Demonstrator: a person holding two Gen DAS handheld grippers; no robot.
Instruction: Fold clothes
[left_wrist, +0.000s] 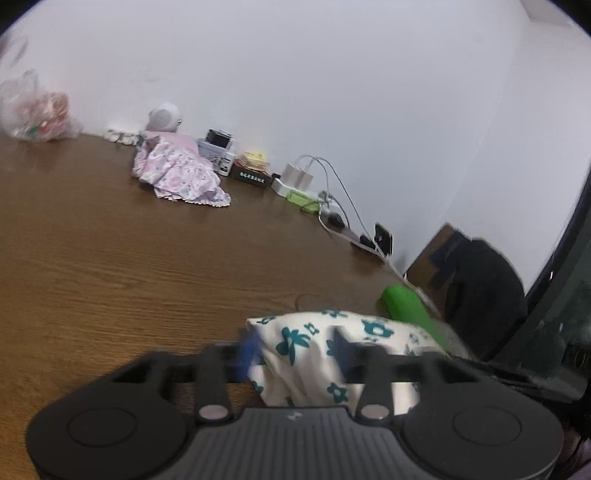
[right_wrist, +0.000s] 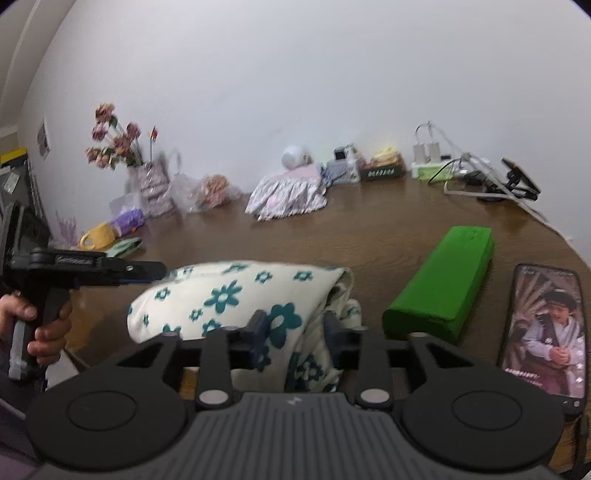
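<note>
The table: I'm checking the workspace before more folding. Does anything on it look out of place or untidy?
Yes. A pink floral garment lies crumpled, unfolded, near the wall. A phone lies by the table edge with a video playing, beside a green block. Charger cables tangle at the back right.

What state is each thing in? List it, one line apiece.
Left gripper: shut on the floral garment.
Right gripper: shut on the floral garment.
Floral garment: bunched, held at both ends.
Phone: flat on table, screen on.
Green case: closed, lying flat.
Pink dress: crumpled, unfolded.
</note>
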